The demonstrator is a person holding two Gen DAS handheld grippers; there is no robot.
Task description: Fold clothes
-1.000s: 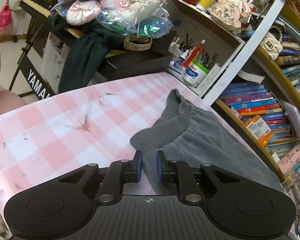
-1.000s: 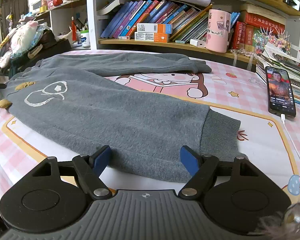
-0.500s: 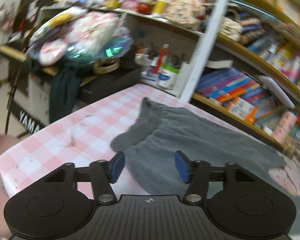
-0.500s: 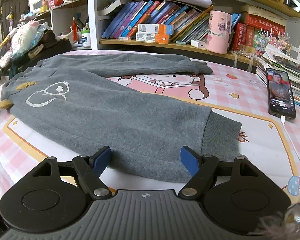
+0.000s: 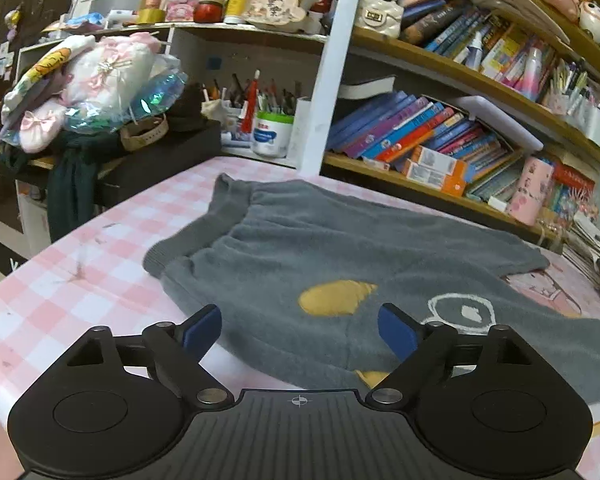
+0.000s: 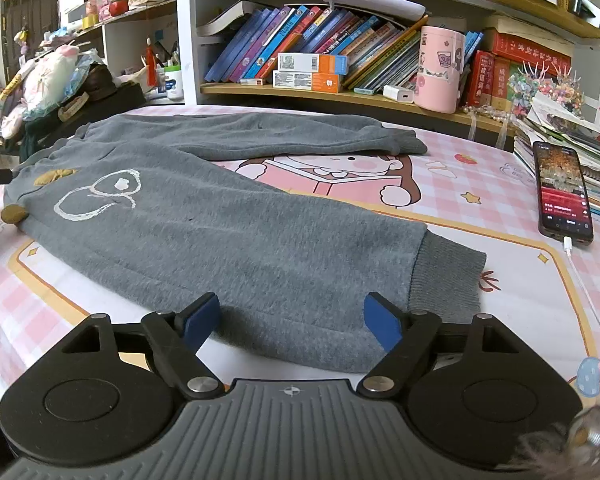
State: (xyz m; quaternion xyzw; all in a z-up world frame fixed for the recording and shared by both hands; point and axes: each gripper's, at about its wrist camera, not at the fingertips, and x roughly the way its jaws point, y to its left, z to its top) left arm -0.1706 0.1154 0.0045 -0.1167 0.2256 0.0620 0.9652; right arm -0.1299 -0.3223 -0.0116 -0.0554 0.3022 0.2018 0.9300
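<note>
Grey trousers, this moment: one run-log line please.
phase: between grasps | grey trousers: flat on table, unfolded | left gripper: jaws just opening, holding nothing, at waistband end | right gripper: open, over near leg

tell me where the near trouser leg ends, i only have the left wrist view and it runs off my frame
Observer: On the grey trousers that leg ends in a ribbed cuff, which lies flat on the table just ahead and right of the right claw.
Operator: is that claw gripping the cloth
Observer: No. Its jaws stand open with the leg's near edge between them, and the pads are not pressing on it.
Operator: anything close to that cuff
Observer: A phone lies right of the cuff, clear of it. A white cable is plugged into its near end and runs toward the table's near edge.
</note>
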